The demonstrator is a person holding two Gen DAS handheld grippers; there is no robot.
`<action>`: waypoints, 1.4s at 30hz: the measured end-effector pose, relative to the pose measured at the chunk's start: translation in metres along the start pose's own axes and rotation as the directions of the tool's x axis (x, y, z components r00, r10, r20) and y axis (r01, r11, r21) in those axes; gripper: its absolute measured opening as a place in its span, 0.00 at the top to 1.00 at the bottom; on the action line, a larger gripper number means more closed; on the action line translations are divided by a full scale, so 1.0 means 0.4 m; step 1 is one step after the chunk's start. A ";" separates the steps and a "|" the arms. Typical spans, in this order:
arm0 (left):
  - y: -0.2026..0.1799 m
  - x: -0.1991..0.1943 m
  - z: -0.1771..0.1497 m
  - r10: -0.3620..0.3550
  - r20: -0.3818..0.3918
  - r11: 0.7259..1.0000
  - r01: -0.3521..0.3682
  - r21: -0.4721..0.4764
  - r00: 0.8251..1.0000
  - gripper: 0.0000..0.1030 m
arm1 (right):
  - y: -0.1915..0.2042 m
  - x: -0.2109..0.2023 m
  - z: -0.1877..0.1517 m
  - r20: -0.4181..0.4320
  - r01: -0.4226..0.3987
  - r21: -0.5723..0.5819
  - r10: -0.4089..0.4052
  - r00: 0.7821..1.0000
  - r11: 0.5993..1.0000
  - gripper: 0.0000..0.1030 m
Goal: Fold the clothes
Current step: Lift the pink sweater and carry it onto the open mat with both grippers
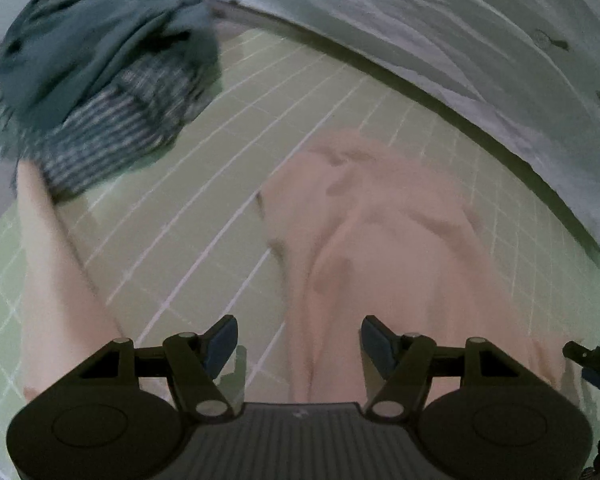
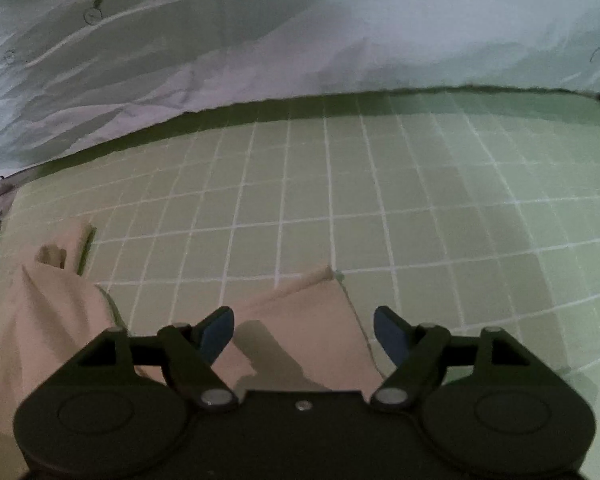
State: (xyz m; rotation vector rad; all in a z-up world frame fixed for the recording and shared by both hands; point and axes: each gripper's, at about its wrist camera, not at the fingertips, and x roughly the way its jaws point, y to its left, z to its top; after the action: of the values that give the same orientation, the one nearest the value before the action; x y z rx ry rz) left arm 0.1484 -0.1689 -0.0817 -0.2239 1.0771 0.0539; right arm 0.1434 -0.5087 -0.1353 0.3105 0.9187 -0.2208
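Looking down both wrist views, we note a pale pink garment [image 1: 380,248] lying crumpled on the green gridded mat [image 1: 228,152]. In the left view it runs from centre toward 6 o'clock, passing under the left gripper [image 1: 299,342], whose jaws stand apart with nothing pressed between the blue pads [image 1: 220,344]. A heap of dark clothes, teal over striped fabric [image 1: 100,92], sits at 10 o'clock, well apart from the pink piece. White printed sheeting [image 1: 440,32] borders the mat from 12 to 3 o'clock. In the right view the right gripper [image 2: 303,336] also has its jaws apart; a flat corner of the pink garment [image 2: 320,320] lies beneath the gap, untouched as far as we can tell. More of it bunches at 8 o'clock. Left view is motion-blurred
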 end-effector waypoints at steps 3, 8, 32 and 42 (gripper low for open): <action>-0.012 -0.003 -0.005 0.008 0.009 1.000 -0.008 0.023 1.000 0.32 | 0.001 -0.007 -0.018 0.009 0.026 -0.020 -0.026 1.000 0.999 0.47; -0.017 -0.017 -0.043 0.002 -0.005 1.000 -0.002 0.025 1.000 0.32 | -0.041 -0.047 -0.050 0.025 0.029 -0.019 -0.029 0.999 0.999 0.94; 0.016 -0.012 -0.113 0.069 -0.063 0.997 -0.070 -0.017 0.996 0.24 | -0.254 -0.205 -0.094 0.102 0.198 0.153 -0.215 0.971 0.968 0.57; 0.014 0.058 -0.092 0.146 -0.124 0.989 -0.149 -0.020 0.981 0.21 | -0.026 -0.008 0.083 0.079 -0.050 0.015 0.049 0.996 0.999 0.50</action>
State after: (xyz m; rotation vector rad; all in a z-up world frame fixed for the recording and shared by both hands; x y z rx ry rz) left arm 0.1268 -0.1727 -0.1195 -0.1753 1.2149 0.1913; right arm 0.1629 -0.5302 -0.1157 0.3380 0.8313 -0.1943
